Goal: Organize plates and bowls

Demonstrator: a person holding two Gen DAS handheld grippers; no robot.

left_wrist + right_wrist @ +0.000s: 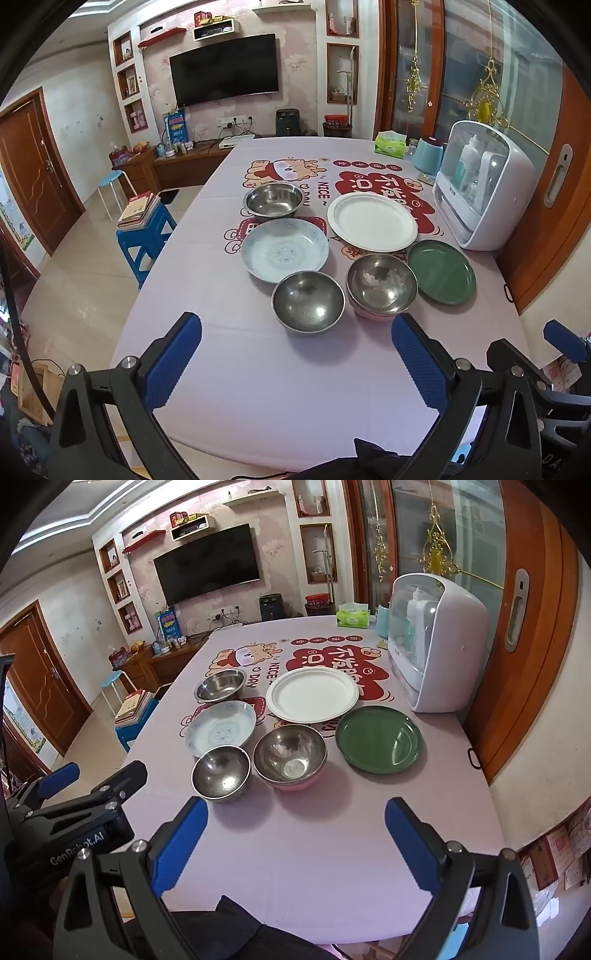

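Resting rims-up — bowls (308, 301), plates (372, 220) | both grippers (295, 363) gaping, empty

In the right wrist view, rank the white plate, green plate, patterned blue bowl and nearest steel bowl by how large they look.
1. white plate
2. green plate, close behind, though it sits nearer the camera, so unsure
3. patterned blue bowl
4. nearest steel bowl, smallest despite being closest

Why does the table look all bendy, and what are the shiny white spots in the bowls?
Left wrist view: the fisheye lens curves the table edges and darkens the corners. Right wrist view: same bending, and the steel bowl mirrors the room's light as a bright patch; the green plate also shows pale glare.
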